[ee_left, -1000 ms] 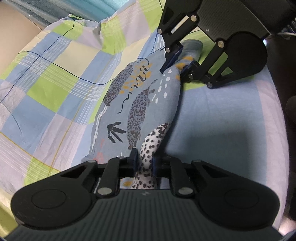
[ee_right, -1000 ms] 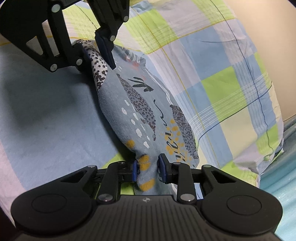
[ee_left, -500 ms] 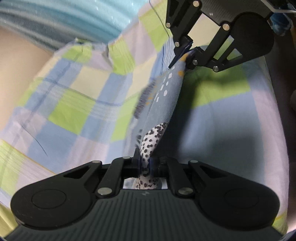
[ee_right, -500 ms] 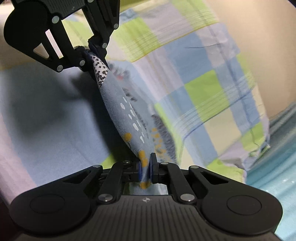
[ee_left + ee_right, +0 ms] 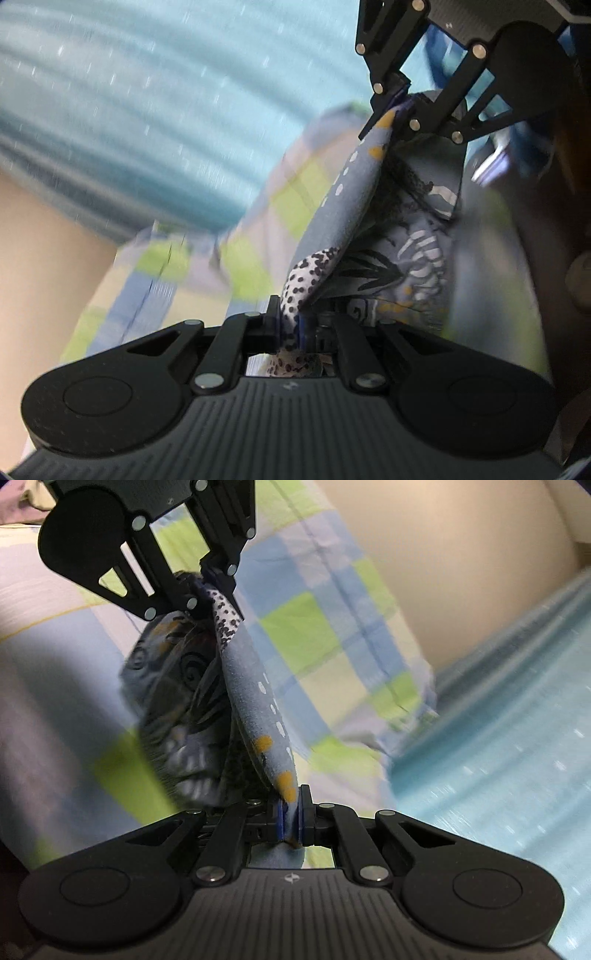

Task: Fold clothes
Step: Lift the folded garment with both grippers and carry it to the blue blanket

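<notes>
Left tongs [image 5: 290, 325] clenched on the spotted white corner of the patterned garment [image 5: 354, 192]; right tongs [image 5: 291, 818] clenched on the blue corner with orange dots. Garment hangs stretched between the two tongs, lifted above the bed, its lower part sagging in folds under the taut top edge.

Left wrist view only: right tongs seen from outside at upper right [image 5: 397, 105], pinching the far corner; dark underside of the garment with white leaf print and orange marks, right of the taut edge. A blurred rounded pale shape at the far right edge, cannot tell what.

Right wrist view only: left tongs from outside at upper left [image 5: 218, 579], spotted corner bunched at their tips; swirl print on the hanging fold [image 5: 173, 672]; plain pale blue part of the bedsheet [image 5: 55, 672] at left.

Both views: checked green, blue and cream bedsheet [image 5: 155, 280] under the garment, beige wall [image 5: 461, 561], teal ribbed surface [image 5: 147, 110] beyond the bed edge. Heavy motion blur on the background. The hanging garment hides the bed right below it; tong bodies block the bottom of each view.
</notes>
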Tool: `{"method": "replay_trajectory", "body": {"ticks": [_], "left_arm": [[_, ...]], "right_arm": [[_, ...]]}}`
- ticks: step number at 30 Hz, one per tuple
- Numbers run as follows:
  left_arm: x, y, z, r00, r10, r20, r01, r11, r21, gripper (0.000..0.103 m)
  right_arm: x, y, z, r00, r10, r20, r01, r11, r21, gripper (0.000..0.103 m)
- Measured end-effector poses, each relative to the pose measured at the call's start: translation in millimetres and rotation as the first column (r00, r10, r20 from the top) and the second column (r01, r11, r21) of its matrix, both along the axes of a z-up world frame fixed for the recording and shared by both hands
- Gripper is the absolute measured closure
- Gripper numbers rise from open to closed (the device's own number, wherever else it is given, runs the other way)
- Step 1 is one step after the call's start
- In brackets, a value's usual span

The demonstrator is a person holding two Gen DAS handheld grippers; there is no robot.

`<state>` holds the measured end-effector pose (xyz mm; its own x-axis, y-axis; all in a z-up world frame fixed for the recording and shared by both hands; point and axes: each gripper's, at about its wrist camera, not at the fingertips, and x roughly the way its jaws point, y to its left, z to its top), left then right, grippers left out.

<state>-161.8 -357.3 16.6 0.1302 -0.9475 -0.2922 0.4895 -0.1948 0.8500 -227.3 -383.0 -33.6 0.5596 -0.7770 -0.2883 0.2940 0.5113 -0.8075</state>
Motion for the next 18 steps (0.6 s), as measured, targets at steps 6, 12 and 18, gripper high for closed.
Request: {"method": "replay_trajectory", "body": {"ticks": [6, 12, 18], "left_arm": [[-85.4, -10.9, 21.8, 0.974, -0.228, -0.011, 0.227, 0.973, -0.039, 0.096], [-182.4, -30.6, 40.2, 0.891, -0.454, -0.004, 0.453, 0.889, -0.063, 0.096], [-283.4, -70.6, 55.9, 0.78, -0.626, -0.007, 0.624, 0.778, -0.068, 0.096]], "right_arm": [[-92.0, 23.8, 25.4, 0.983, -0.183, 0.014, 0.184, 0.982, -0.032, 0.099], [-190.5, 47.7, 44.1, 0.92, -0.393, 0.015, 0.393, 0.918, -0.048, 0.099], [-287.3, 58.4, 65.7, 0.817, -0.576, 0.018, 0.577, 0.816, -0.048, 0.099]]}}
